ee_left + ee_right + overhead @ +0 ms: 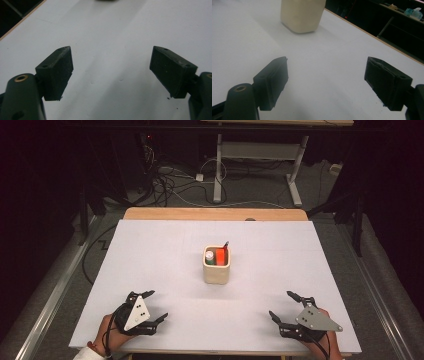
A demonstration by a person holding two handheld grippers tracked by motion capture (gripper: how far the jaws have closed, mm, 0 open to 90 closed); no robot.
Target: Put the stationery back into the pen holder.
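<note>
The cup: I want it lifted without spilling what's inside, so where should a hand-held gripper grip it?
Grip the cup across its flat side walls below the rim, coming in level from the near side. It stands upright with pens sticking out the top, so a top-down grasp looks blocked.

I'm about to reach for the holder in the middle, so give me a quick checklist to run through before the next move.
1. Left gripper open and holding nothing: ok; the left gripper view shows its jaws wide apart over bare table.
2. Right gripper open and holding nothing: ok.
3. Cream holder upright on the white table: ok.
4. Path from either gripper to the holder free: ok, nothing lies between.
5. Contents identified: partly; an orange item, a green-and-white item and a thin dark stick show above the rim; exactly what they are, cannot tell.
6. Contents loose or wedged: cannot tell.
</note>
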